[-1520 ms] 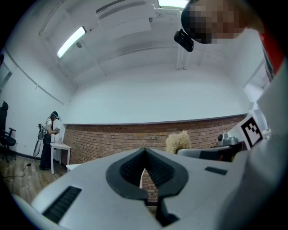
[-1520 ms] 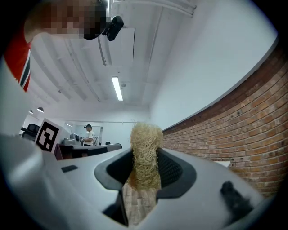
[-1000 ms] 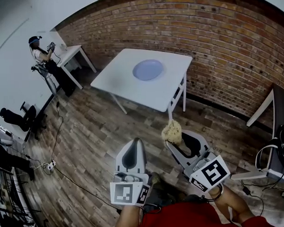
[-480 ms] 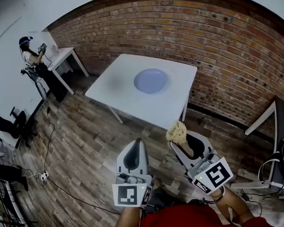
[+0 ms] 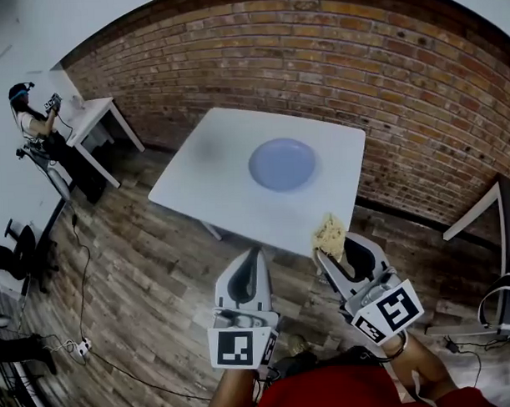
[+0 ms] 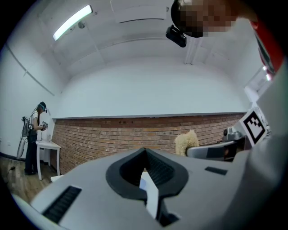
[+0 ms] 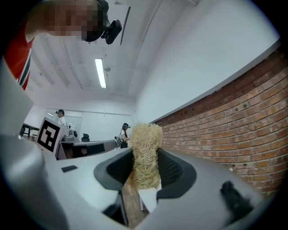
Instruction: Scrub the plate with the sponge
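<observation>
The plate point(image 5: 282, 164) sits flat in the middle of the white desk point(image 5: 200, 179), and nothing touches it. The sponge point(image 5: 329, 231) is not on the plate yet. It is on the near side of the plate, well apart from it, close to the desk's edge. The right gripper point(image 5: 327, 248) holds it up. Its fingers point(image 7: 174, 173) are clenched on the low part of the sponge, so the fluffy top pokes out in front. I think it is held that way so the soft end rubs the plate and the hard fingers do not scrape it

The left gripper point(image 5: 252, 255) is also on the near side of the plate, well apart from it, to the left of the sponge. Its fingers point(image 6: 158, 170) are pressed together with nothing between them. I think it has no job yet. It may hold the plate steady later, because a plate can slide on a smooth desk

Both grippers point toward the plate. The scrubbing has not begun. Next the sponge needs to come over the plate and down onto it, softly
</observation>
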Tool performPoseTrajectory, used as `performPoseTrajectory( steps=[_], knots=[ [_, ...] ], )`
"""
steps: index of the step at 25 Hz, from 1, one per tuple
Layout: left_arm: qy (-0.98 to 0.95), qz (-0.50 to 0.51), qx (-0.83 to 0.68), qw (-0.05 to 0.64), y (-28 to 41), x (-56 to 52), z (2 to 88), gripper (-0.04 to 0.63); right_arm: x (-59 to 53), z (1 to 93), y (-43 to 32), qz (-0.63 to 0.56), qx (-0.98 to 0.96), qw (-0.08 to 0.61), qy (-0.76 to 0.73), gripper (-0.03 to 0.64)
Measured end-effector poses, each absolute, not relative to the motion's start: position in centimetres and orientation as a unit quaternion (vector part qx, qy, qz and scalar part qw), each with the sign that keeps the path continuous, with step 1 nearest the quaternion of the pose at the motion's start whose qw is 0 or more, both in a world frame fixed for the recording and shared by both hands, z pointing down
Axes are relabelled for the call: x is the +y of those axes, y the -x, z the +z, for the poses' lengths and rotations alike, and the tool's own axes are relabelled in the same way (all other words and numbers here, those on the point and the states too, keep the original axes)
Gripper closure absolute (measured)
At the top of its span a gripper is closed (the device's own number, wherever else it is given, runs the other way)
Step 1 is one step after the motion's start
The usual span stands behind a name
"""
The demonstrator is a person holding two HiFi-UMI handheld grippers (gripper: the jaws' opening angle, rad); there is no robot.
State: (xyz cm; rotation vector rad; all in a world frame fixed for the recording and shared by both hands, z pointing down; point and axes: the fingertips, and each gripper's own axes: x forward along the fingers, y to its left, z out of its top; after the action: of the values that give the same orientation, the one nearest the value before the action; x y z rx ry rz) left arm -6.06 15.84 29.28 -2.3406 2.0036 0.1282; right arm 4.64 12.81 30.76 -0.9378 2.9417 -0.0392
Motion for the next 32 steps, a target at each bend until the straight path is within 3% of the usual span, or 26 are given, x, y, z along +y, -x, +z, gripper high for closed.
performPoseTrajectory(
  steps=[32],
  knots=[
    [0.754, 0.028, 0.657, 0.008, 15.4, -8.7, 32.2, 0.583, -11.6, 31.7, 3.4, 0.023, 0.949, 0.010, 0.314, 0.456]
  ],
)
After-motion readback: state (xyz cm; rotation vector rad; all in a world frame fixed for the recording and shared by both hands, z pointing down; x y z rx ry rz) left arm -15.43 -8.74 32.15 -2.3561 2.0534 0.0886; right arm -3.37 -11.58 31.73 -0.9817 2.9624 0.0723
